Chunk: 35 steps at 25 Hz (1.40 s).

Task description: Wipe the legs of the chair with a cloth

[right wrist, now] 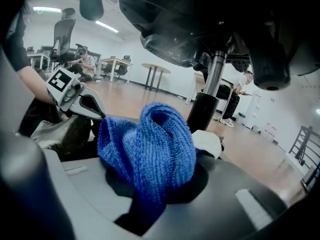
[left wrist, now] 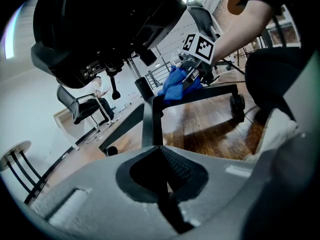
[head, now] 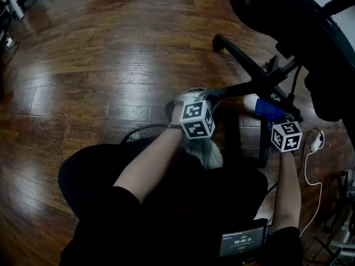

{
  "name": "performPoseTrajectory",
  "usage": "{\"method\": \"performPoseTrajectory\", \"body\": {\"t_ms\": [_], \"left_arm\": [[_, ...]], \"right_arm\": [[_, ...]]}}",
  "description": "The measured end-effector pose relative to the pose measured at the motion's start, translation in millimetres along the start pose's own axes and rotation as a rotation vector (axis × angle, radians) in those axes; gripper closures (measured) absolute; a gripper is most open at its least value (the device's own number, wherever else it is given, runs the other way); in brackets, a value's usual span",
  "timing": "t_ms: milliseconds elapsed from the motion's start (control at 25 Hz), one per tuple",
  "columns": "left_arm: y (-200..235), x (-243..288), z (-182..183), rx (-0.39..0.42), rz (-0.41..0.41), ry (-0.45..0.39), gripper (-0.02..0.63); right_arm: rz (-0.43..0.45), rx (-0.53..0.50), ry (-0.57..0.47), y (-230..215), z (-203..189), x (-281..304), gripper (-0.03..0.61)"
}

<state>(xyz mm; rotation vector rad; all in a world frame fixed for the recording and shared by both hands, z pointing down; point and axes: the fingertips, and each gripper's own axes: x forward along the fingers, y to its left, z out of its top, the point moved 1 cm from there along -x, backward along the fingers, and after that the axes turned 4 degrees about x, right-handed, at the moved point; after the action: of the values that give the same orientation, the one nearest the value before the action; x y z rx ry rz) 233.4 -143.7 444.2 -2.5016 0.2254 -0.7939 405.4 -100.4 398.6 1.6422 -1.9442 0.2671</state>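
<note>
Cloth (right wrist: 150,144), blue and bunched, is clamped in the right gripper (right wrist: 159,191); its folds rise out of the jaws and fill the middle of the right gripper view; the chair's black column (right wrist: 210,94) stands just behind it. In the head view the cloth (head: 268,110) sits ahead of that gripper's marker cube (head: 286,136), close against the hub where the legs meet. From the left gripper view it lies on top of a leg (left wrist: 210,90) that runs out to a caster (left wrist: 237,103); whether it presses on the leg I cannot tell.

Left gripper (left wrist: 161,156) has its jaws together with nothing between them; another black leg (left wrist: 148,121) rises from just beyond its tips; contact there is unclear. The two grippers are near each other, the left one well short of the cloth.

Around them is a wood floor (head: 111,65), with a white cable (head: 313,165) lying to the right.
</note>
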Motion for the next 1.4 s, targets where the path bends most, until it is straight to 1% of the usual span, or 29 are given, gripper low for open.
{"method": "performPoseTrajectory", "body": {"t_ms": [160, 320, 360, 480, 520, 600, 760, 960, 1200, 1400], "left_arm": [[1.1, -0.5, -0.9, 0.004, 0.004, 0.002, 0.612], [-1.2, 0.4, -1.5, 0.003, 0.005, 0.007, 0.612], [-1.2, 0.4, -1.8, 0.003, 0.006, 0.008, 0.612], [-0.2, -0.1, -2.7, 0.003, 0.01, 0.01, 0.612], [0.3, -0.2, -2.6, 0.002, 0.011, 0.01, 0.612], [0.7, -0.5, -2.5, -0.001, 0.013, 0.008, 0.612], [-0.2, -1.3, -2.9, -0.002, 0.013, 0.005, 0.612], [1.2, -0.5, -1.5, -0.007, 0.012, 0.001, 0.612], [0.5, -0.4, 0.4, -0.009, 0.003, -0.006, 0.612], [1.2, -1.6, 0.1, -0.008, 0.0, -0.008, 0.612]], "right_arm": [[0.064, 0.056, -0.008, 27.7, -35.0, -39.1, 0.503], [0.119, 0.043, 0.038, 62.7, -79.3, -83.6, 0.503], [0.13, 0.055, 0.048, 67.9, -87.0, -91.7, 0.503], [0.161, 0.137, 0.045, 70.9, -95.6, -102.9, 0.503], [0.165, 0.137, 0.045, 70.5, -95.3, -102.9, 0.503], [0.166, 0.098, 0.06, 71.5, -94.5, -100.9, 0.503], [0.13, 0.041, 0.066, 70.0, -86.4, -87.8, 0.503], [0.041, -0.053, 0.065, 40.8, -51.7, -44.4, 0.503], [-0.016, -0.077, 0.046, -0.6, 0.3, 9.4, 0.503], [-0.035, -0.092, 0.061, -10.4, 13.8, 27.6, 0.503]]}}
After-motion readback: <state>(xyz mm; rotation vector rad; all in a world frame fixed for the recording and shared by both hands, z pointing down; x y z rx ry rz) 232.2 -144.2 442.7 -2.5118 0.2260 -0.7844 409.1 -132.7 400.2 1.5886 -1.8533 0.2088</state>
